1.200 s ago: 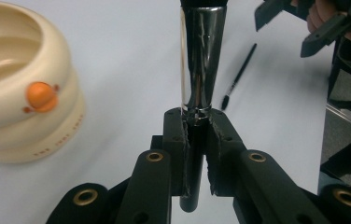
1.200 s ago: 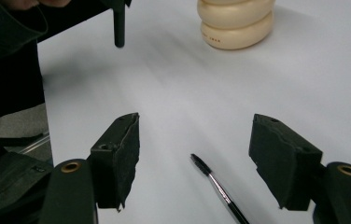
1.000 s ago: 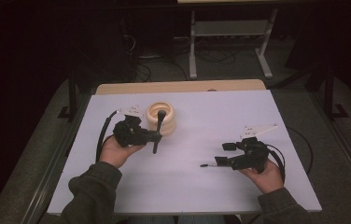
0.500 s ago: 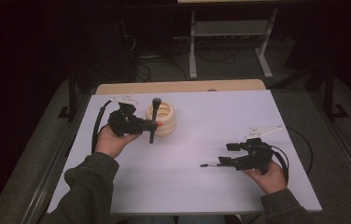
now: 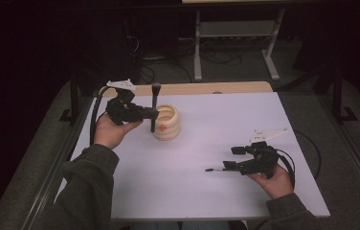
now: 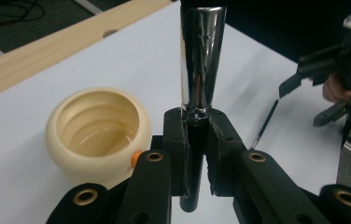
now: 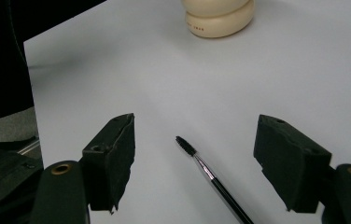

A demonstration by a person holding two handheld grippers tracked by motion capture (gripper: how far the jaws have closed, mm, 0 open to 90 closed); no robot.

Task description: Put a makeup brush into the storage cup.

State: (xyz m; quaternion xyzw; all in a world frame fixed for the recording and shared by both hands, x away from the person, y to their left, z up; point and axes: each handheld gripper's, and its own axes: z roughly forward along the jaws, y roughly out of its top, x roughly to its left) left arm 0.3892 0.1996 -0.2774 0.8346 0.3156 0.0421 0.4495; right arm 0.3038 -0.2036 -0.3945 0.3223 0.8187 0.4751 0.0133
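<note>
My left gripper (image 5: pixel 150 114) is shut on a brush (image 5: pixel 155 103) and holds it upright just left of a cream ribbed bowl (image 5: pixel 167 122). In the left gripper view the pads (image 6: pixel 220 140) clamp the brush's black handle below its chrome ferrule (image 6: pixel 201 56), with the bowl (image 6: pixel 96 133) beside it looking empty. My right gripper (image 5: pixel 233 158) is open, low over the white table at the right. A thin black wand (image 7: pixel 211 175) with a small bristled tip lies flat between its spread jaws, and neither pad touches it.
The white table top (image 5: pixel 197 191) has a wooden strip (image 5: pixel 207 88) along its far edge. A metal stand (image 5: pixel 235 33) and cables lie on the dark floor beyond. The bowl (image 7: pixel 218 16) stands ahead of my right gripper (image 7: pixel 197 128), and cables trail from both grippers.
My left gripper has risen and shifted a little left, lifting the brush up and out of the bowl. The right hand and the wand have stayed where they were.
</note>
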